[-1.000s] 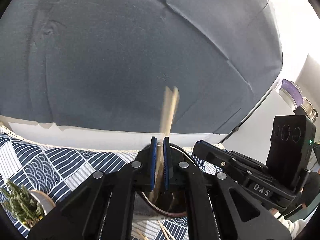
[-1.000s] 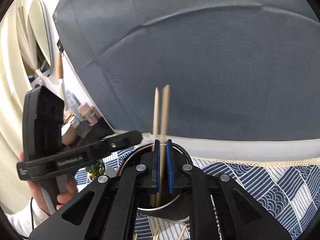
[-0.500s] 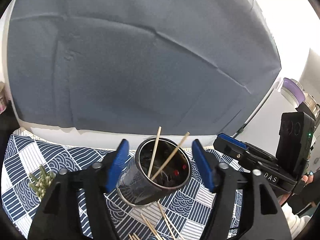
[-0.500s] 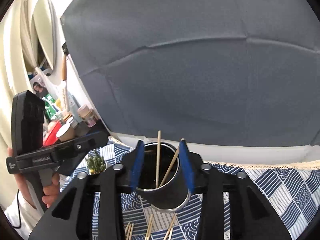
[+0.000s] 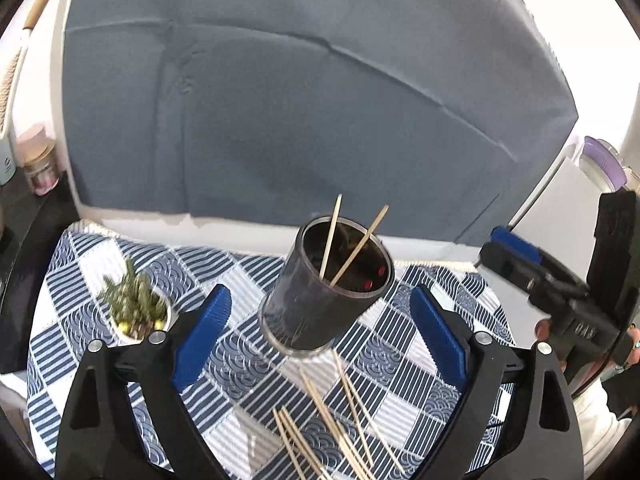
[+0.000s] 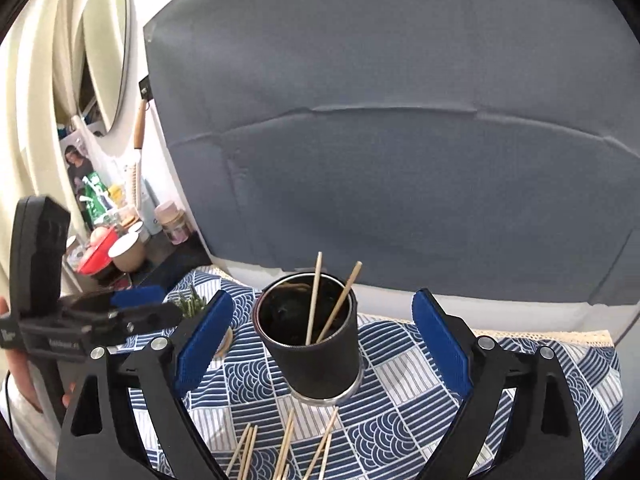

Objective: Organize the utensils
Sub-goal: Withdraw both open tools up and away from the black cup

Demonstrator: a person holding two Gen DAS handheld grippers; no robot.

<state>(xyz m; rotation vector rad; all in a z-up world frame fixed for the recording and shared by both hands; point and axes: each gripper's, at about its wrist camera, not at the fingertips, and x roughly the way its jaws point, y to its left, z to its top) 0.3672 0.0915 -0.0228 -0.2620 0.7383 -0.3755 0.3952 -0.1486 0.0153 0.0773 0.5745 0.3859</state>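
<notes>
The left gripper (image 5: 320,336) is spread wide and holds nothing. It hangs above the desk (image 5: 80,280), tipped down toward the black cup (image 5: 320,300). The cup stands on the blue and white cloth (image 5: 404,384), between the two blue pads (image 5: 200,336). Two wooden sticks (image 5: 331,236) stand in the cup and lean on its rim. More loose sticks (image 5: 332,432) lie on the cloth just near the cup. The right gripper (image 6: 320,344) is wide apart too, and empty. It points at the same cup from the right side. A small green plant (image 5: 134,308) in a white pot sits to the left.
</notes>
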